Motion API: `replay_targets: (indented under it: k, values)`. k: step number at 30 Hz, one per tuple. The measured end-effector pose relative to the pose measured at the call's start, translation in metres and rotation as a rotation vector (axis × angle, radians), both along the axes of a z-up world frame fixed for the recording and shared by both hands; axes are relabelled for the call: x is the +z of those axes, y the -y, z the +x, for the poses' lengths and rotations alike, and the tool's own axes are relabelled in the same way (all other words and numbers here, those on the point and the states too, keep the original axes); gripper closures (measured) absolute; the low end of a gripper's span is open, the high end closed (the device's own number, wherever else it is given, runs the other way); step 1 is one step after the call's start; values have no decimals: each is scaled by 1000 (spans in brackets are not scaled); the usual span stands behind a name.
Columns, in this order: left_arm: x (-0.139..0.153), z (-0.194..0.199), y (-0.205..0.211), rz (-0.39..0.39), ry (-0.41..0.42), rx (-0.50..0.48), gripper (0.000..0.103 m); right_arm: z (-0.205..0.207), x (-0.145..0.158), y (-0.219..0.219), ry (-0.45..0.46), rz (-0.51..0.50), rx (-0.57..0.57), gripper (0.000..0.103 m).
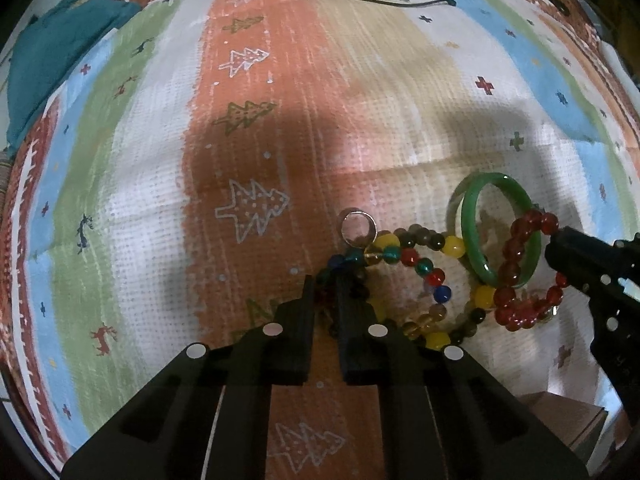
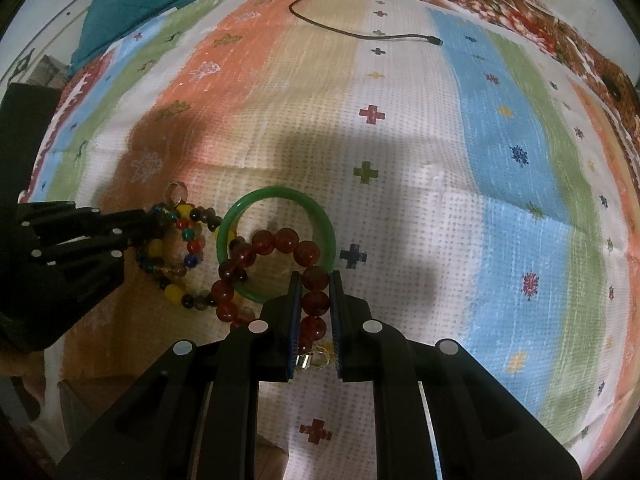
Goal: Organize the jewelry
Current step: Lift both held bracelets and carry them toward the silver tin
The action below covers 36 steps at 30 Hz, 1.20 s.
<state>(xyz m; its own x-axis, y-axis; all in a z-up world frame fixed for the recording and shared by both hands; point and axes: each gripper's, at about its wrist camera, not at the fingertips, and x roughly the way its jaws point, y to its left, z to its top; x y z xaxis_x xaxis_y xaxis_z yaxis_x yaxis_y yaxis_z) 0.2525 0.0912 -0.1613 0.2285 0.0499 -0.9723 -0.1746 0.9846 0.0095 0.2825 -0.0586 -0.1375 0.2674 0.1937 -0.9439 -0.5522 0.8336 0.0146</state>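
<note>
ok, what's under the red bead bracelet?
The red bead bracelet drapes across the green bangle; a metal clasp peeks out beneath. The right hand-held gripper hides the rest.

dimly lit, broad soft shadows thrown ahead of the claws, heavy fisheye bending and vignetting at edges.

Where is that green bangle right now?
In the right wrist view the green bangle lies flat on the striped cloth, just ahead of the right gripper, with the red bead bracelet draped over it and the multicolored beads to its left.
</note>
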Motion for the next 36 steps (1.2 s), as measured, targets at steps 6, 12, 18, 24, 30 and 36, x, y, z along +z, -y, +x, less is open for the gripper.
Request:
replay_targets:
  k: [6,12,18,24,30,36]
  values:
    - [33,-8,7,-24,61,-2,94,-5,11,2,7,18,14,89]
    - [59,-20,18,-40,104,-12,94,-16,28,4,33,51,21,89]
    - [75,-26,20,-50,148,-8,94,-26,45,8,58,90,18,89]
    - [93,-38,20,-66,190,-1,94,-31,54,17,76,106,-10,89]
    - [110,-49,22,-74,233,4,94,-42,66,21,102,115,-18,89]
    - [120,-61,26,-79,258,1,94,-56,79,25,131,136,-9,89]
